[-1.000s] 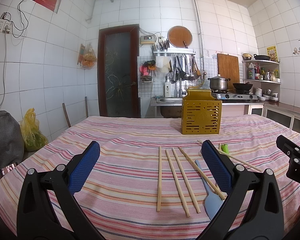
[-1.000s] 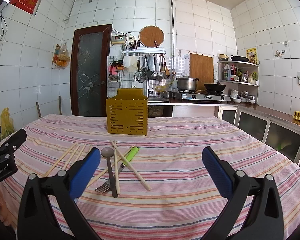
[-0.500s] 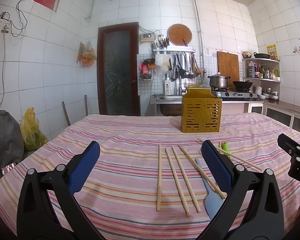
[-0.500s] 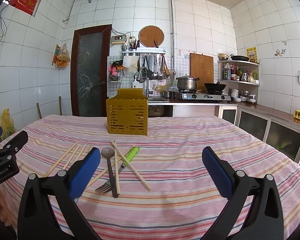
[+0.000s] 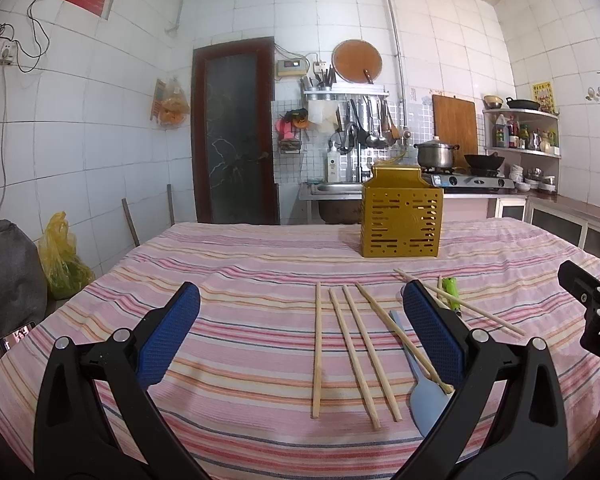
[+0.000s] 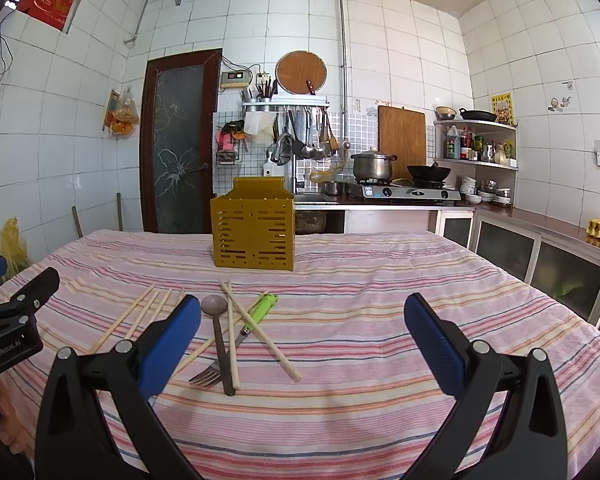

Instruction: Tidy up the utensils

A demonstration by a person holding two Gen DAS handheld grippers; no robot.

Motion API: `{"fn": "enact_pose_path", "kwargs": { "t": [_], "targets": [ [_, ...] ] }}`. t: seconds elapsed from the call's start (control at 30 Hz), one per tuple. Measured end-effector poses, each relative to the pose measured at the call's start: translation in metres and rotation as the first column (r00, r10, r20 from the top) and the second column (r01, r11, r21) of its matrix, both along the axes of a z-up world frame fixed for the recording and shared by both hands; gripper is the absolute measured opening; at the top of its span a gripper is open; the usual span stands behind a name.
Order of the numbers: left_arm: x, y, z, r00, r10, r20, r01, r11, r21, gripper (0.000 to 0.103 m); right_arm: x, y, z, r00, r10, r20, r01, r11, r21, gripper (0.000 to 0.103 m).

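While chopsticks (image 5: 352,356) lie loose on the striped cloth (image 5: 240,320), both grippers' fingers (image 5: 168,332) gape wide, empty.

Fork (image 6: 208,376) handle under spoon (image 6: 219,336); holder (image 6: 253,232) contents hidden, probably empty

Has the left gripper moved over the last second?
Barely: the left gripper tilted slightly up, since the yellow holder sits a touch lower in its view.
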State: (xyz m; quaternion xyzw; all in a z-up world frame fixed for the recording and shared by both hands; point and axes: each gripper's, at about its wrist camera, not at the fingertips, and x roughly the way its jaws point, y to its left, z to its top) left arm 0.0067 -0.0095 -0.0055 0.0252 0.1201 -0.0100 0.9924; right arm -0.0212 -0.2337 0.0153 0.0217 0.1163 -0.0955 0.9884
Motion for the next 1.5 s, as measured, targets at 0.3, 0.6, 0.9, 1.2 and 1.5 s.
{"fn": "enact_pose_path", "kwargs": {
  "t": [0.3,0.6,0.9,1.2,1.5],
  "targets": [
    [0.032,-0.001,0.019,0.997,-0.017,-0.075,0.020,0.999,0.034,0.098,0.034,-0.011,0.016,0.995,0.016,-0.094,-0.011,0.998,0.063,0.099],
    [0.105,0.011,0.045,0.978,-0.029,-0.205,0.027,1.000,-0.015,0.098,0.112,-0.023,0.033,0.974,0.018,-0.227,0.003,0.996,0.093,0.099],
    [0.188,0.002,0.047,0.936,-0.065,-0.347,0.078,0.997,0.021,0.098,0.193,-0.025,0.019,0.922,-0.024,-0.386,0.080,0.988,0.132,0.099],
    [0.212,0.003,-0.008,0.891,-0.059,-0.449,0.087,0.995,0.040,0.098,0.219,-0.029,-0.030,0.856,-0.048,-0.515,0.155,0.974,0.167,0.099],
    [0.223,0.008,-0.045,0.846,-0.030,-0.532,0.066,0.997,0.048,0.098,0.228,-0.021,-0.045,0.821,-0.079,-0.566,0.180,0.976,0.125,0.099]
  ]
}}
